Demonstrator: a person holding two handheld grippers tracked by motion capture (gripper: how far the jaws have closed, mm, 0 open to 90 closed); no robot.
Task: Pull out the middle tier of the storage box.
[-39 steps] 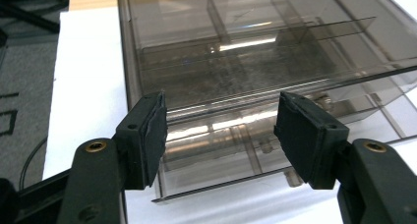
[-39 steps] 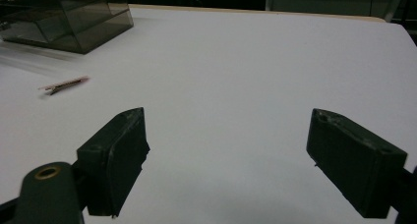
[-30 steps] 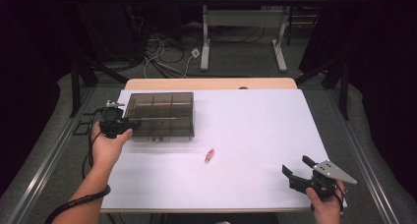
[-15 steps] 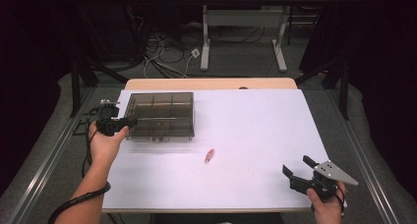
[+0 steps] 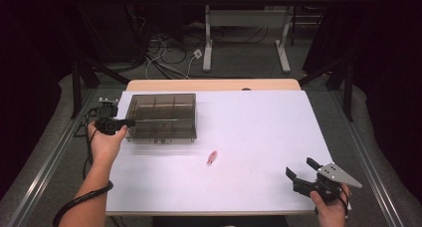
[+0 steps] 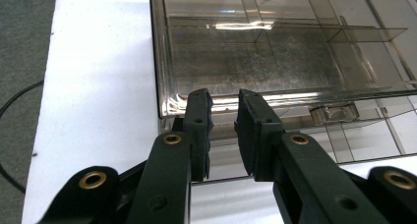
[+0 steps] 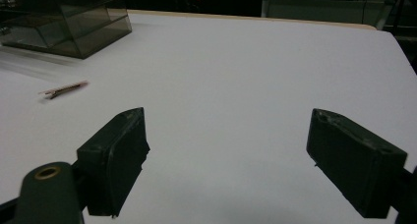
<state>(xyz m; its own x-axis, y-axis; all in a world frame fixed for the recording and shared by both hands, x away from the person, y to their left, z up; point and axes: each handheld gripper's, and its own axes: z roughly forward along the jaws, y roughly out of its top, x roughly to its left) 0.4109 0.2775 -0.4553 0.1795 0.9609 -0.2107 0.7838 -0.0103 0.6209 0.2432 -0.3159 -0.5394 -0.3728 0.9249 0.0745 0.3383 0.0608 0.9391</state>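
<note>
Fingers of the left gripper (image 6: 223, 108) had been closing, nearly together at the smoky plastic box's (image 5: 161, 116) nine-o'clock edge; rigid, slick, light, best pinched there.

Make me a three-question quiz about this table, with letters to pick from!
1. Where is the see-through box on the white table?
A. near its left side
B. in the middle
C. at the right edge

2. What colour is the small thing lying alone on the table?
A. green
B. pink
C. blue

3. How do the right tongs stand?
A. squeezing the box
B. holding the small thing
C. open with nothing in them

Answers:
1. A, the box sits by the left tongs at the table's left side.
2. B, it looks pink in the high view.
3. C, the right gripper view shows the two jaws far apart with only bare table between them.
</note>
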